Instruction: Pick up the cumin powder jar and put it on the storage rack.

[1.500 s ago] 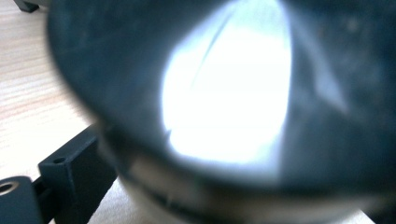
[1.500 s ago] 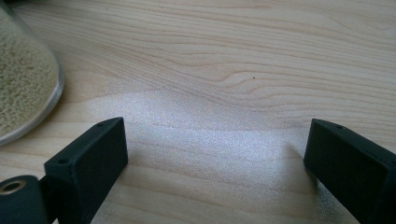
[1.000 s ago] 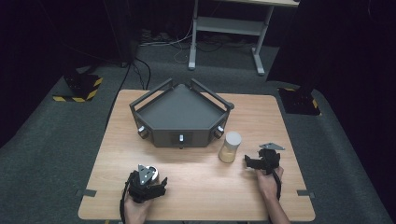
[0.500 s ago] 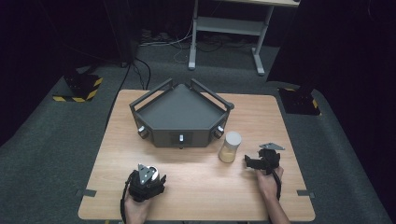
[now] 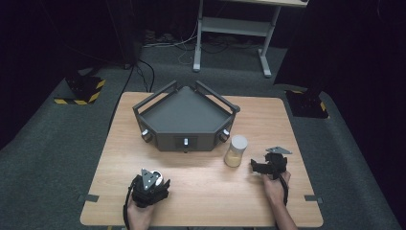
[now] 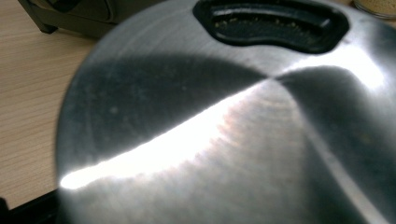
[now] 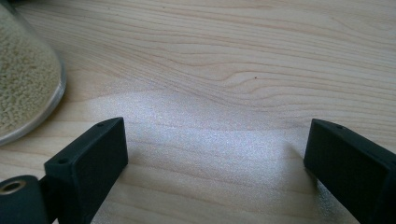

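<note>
A: From the high view, what is on the table (image 5: 201, 191)?
B: A dark three-cornered tray (image 5: 186, 120) sits at the back. A jar of pale grains (image 5: 236, 151) stands in front of its right corner. The right gripper (image 5: 258, 166) rests just right of the jar. The left gripper (image 5: 155, 178) sits near the front edge, well apart from the jar.

A: And the left gripper view?
B: A shiny round metal lid (image 6: 243, 135) with a black handle (image 6: 271, 23) is very close. I cannot tell how the jaws stand.

A: The right gripper view?
B: The jaws are wide apart and hold nothing. The jar (image 7: 25, 79) is beside the left one.
</note>
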Demonstrator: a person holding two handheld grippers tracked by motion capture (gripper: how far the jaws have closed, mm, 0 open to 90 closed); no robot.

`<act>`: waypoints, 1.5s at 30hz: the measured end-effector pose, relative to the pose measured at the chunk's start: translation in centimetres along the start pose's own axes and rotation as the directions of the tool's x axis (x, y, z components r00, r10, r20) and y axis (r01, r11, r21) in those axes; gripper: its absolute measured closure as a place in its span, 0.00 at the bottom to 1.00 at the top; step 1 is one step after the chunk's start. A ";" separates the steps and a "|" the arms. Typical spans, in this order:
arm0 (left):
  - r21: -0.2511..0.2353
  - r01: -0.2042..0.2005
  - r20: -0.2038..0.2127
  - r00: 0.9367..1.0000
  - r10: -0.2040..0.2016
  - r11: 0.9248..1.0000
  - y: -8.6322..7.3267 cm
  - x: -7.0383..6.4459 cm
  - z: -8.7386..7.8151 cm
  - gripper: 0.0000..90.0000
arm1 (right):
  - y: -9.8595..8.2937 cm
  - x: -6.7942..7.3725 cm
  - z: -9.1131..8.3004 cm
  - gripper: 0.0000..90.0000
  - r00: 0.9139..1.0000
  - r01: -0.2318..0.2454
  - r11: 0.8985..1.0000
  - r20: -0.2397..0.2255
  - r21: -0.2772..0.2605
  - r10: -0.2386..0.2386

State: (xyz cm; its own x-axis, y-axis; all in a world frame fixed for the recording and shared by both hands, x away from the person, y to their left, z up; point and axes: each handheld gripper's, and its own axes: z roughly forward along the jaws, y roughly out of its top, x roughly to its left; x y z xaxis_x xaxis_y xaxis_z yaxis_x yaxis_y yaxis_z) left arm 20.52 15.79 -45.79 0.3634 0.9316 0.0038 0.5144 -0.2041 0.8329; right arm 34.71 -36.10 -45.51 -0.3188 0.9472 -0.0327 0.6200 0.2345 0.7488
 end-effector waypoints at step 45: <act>-0.039 -0.067 0.125 0.990 0.071 0.997 17.5 3.8 -1.2 0.35 | 0.0 0.0 0.0 0.06 1.000 -0.001 1.000 -0.003 0.000 0.001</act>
State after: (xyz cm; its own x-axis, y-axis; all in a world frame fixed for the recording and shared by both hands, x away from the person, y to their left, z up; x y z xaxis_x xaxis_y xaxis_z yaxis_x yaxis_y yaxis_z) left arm 29.95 16.17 -30.54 0.4935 0.8697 -0.0061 0.4583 -0.2540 0.8517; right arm 34.72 -36.14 -45.51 -0.3204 0.9468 -0.0304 0.6201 0.2339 0.7488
